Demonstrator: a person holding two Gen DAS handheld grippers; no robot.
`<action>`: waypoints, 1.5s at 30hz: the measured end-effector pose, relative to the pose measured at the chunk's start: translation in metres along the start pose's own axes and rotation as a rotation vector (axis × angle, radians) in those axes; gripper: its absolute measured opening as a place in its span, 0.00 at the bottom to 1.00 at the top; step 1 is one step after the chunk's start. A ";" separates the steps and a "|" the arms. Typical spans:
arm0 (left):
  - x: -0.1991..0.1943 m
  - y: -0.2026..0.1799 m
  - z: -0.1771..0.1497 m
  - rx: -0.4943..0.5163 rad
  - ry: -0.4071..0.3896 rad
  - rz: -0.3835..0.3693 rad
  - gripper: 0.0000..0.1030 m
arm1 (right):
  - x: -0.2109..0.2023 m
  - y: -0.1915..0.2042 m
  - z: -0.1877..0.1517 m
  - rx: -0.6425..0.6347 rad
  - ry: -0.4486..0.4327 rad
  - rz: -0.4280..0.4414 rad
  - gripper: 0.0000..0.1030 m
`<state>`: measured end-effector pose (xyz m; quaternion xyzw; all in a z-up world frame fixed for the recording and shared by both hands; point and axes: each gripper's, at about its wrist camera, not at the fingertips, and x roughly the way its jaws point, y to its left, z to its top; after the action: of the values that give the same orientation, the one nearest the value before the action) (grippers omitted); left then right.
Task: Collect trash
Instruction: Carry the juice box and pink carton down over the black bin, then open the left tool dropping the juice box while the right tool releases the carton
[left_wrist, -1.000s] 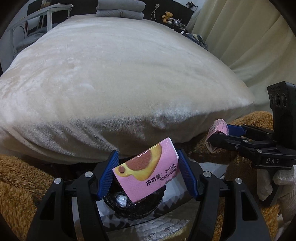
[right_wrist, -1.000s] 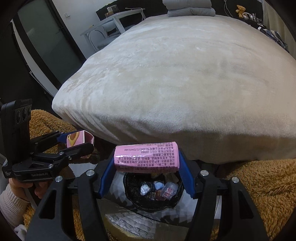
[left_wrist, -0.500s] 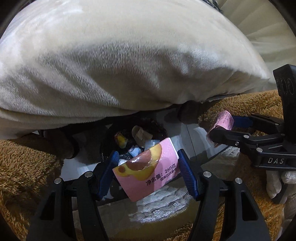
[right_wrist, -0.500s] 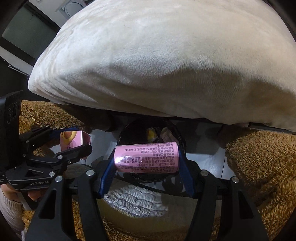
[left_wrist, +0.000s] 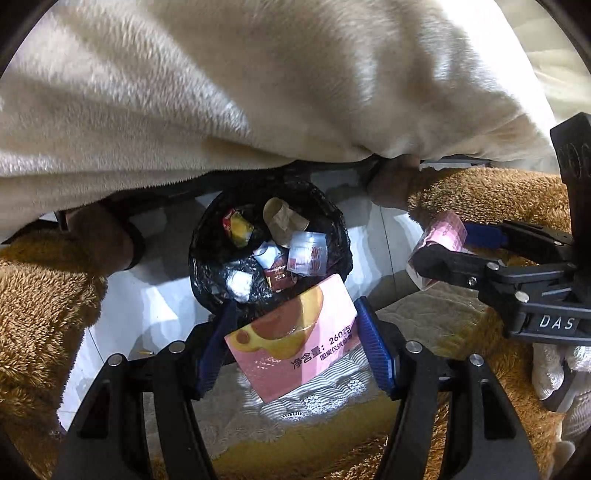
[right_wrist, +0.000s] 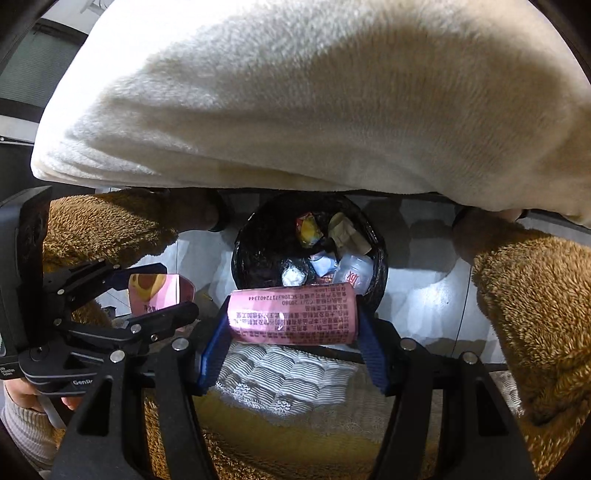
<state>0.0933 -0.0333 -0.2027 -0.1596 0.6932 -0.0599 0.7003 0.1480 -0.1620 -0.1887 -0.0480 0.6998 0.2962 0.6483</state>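
Left gripper: pads pinch a pink snack box by its two side edges; box tilted, printed face up, front corner overlapping the near rim of the bin in view. Right gripper: pads pinch a pink rolled wrapper across its ends, roll lying horizontal w/ print facing the camera, at the bin's near edge.

Handling (est.): both items look light, thin-walled, prob. empty. Box is card, semi-stiff, would buckle if squeezed hard; edge hold is adequate. Wrapper looks like glossy film, soft, springy, likely slippery; an end-to-end pinch suits it, though it may cling to a pad on release.

Pose: both tools pitched down toward the floor, side by side, left one seen at left of the right-wrist view; each points at the black-lined trash bin, which sits on a pale floor under a cream blanket. Bin already holds scraps & a cardboard tube. Brown fleece legs flank the bin.
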 end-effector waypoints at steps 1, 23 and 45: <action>0.002 0.002 0.000 -0.005 0.008 0.001 0.62 | 0.002 0.000 0.002 0.005 0.010 0.005 0.60; 0.022 0.000 0.005 0.005 0.121 0.030 0.63 | 0.027 -0.001 0.005 0.042 0.123 0.027 0.61; 0.022 -0.007 0.004 0.052 0.112 0.087 0.84 | 0.025 -0.003 0.002 0.036 0.118 0.028 0.72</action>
<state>0.0991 -0.0459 -0.2211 -0.1073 0.7359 -0.0562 0.6662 0.1477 -0.1557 -0.2130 -0.0437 0.7426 0.2893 0.6024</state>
